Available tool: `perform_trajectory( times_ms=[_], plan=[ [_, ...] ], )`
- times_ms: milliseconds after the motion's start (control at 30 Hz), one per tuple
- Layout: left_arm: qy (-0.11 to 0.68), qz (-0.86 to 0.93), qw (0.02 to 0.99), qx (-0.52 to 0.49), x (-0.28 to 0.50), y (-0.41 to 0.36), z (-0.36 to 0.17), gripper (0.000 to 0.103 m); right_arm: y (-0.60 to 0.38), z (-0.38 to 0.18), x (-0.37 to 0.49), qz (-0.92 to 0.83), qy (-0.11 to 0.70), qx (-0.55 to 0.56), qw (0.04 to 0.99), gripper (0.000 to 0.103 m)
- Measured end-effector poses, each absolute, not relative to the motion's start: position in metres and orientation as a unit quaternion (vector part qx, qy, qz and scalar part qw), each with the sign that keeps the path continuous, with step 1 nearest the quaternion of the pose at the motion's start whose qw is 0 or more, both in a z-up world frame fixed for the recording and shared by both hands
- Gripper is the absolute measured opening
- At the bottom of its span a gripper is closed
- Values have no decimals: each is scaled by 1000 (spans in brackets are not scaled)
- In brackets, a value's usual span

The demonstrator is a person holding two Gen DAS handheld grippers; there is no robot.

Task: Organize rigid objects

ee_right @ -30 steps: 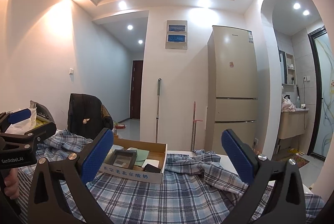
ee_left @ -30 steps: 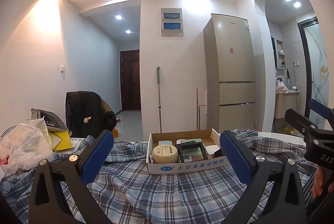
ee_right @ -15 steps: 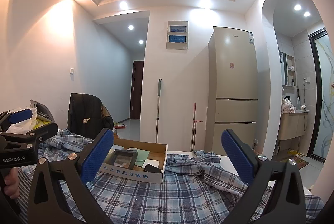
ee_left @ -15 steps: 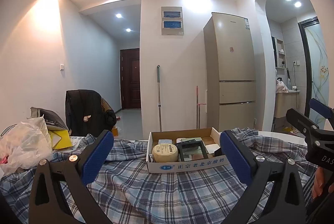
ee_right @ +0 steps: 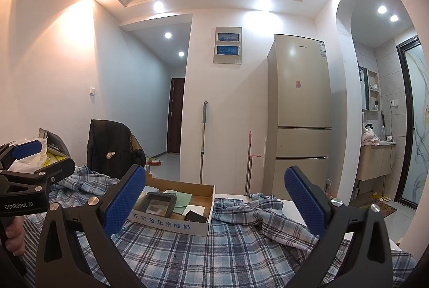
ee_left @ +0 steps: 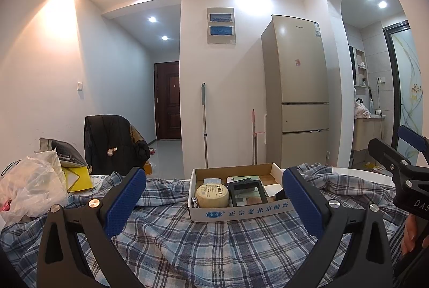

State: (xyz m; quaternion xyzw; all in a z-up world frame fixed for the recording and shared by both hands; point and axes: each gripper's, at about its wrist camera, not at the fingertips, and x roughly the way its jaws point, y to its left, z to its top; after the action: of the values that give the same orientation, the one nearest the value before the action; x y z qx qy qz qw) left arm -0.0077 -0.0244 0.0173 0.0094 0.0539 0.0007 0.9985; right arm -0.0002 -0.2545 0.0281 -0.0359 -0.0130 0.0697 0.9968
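From the left wrist view, the left gripper (ee_left: 214, 203) is spread wide with nothing between its blue pads, held low over a blue plaid cloth (ee_left: 203, 242) that covers the table. Straight ahead, framed between the two fingers and just beyond their tips, sits a shallow cardboard box (ee_left: 241, 213) with blue Chinese print on its front wall. Inside it, a round cream-coloured tin (ee_left: 212, 195) lies at the left, a dark square frame-like case (ee_left: 248, 192) leans beside it in the middle, and a white card (ee_left: 272, 190) and a small black box (ee_left: 280, 196) crowd the right end — the right finger partly hides that corner. At the far right edge the right gripper (ee_left: 402, 153) shows from the side, its two fingers apart, with fingertips of a hand (ee_left: 410, 234) below it. A crumpled plastic bag (ee_left: 29, 188) lies at the left.

From the right wrist view, the right gripper (ee_right: 214, 203) is likewise wide open and empty. The box (ee_right: 171, 225) lies ahead and left of centre, its left end hidden behind the left finger; the dark case (ee_right: 158, 203), a green card (ee_right: 182, 200), the white card (ee_right: 194, 208) and the black box (ee_right: 195, 217) show inside. The left gripper (ee_right: 29, 159) hangs at the left edge, its fingers parted, well to the left of the box.
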Motion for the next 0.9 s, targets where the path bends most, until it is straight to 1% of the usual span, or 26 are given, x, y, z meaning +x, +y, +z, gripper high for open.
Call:
perform_trajectory(
  times_ms=[900],
  plan=[
    [55,-1,998,11,-7,-25,17,103,-254,28,1,70,-13,-36,997,103]
  ],
)
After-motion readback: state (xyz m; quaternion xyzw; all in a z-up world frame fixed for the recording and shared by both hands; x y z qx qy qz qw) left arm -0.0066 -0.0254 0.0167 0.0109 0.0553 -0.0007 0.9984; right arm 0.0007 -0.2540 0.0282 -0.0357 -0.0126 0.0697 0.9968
